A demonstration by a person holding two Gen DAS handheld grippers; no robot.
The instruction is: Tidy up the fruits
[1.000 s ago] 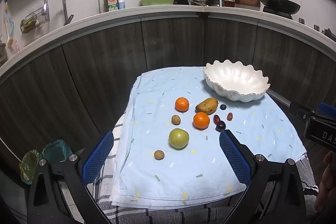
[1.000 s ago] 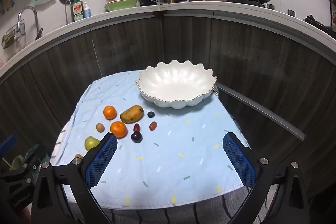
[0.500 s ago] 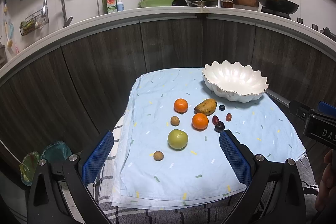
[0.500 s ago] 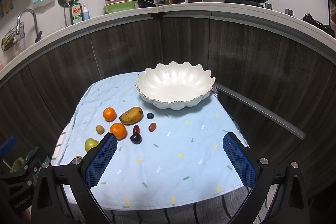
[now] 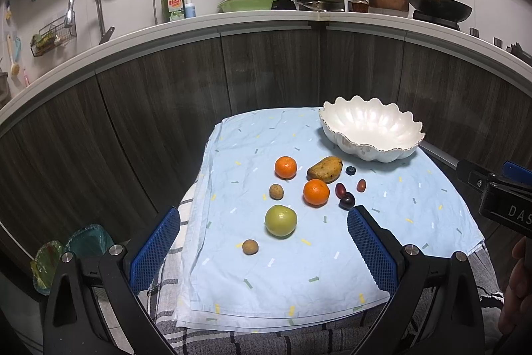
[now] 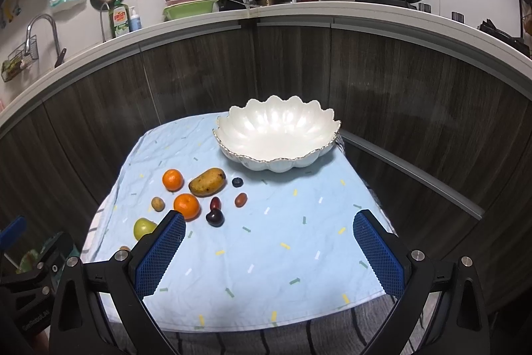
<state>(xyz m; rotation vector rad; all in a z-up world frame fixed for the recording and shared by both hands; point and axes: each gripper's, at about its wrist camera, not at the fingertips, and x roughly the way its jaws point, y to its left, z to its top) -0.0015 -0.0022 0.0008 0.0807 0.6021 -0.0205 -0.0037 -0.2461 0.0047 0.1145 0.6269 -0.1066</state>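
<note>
Both the left gripper (image 5: 262, 250) and right gripper (image 6: 269, 250) hover with jaws released, holding nothing. The fruits lie loose on the cloth (image 6: 266, 248) near the empty bowl (image 6: 277, 135). In the right view, one finger (image 6: 159, 255) partly hides the apple (image 6: 143, 228) and longan (image 6: 125, 248).

The green bottle (image 5: 173, 4) on the counter reads "dish"; the right gripper (image 5: 505, 205) body shows "DAS".
</note>
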